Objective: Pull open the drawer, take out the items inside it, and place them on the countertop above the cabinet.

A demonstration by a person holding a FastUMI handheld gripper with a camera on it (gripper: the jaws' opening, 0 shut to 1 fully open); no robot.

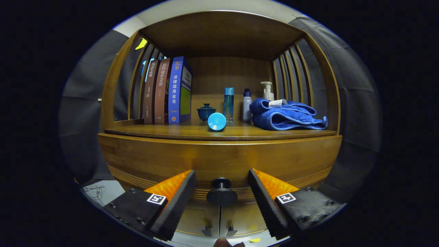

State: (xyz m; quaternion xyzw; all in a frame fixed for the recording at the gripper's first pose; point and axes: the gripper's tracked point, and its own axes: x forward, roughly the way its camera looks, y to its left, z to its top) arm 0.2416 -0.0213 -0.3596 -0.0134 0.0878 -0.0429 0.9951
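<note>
The hand-held gripper (222, 185) stands spread wide, its fingers either side of the dark round drawer knob (221, 193) without touching it. The knob sits on the wooden drawer front (219, 157), which looks closed. Above its edge, the counter (192, 132) carries books (168, 91), a small blue cup (216, 121) lying near the front, bottles (229, 103) and a folded blue towel (286, 116), with bare wood between.

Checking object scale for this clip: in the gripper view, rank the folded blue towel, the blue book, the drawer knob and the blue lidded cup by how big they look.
1. Blue towel
2. Blue book
3. Drawer knob, which sits nearest the camera, between the open fingers of the gripper, so it looks enlarged
4. Lidded cup
</note>
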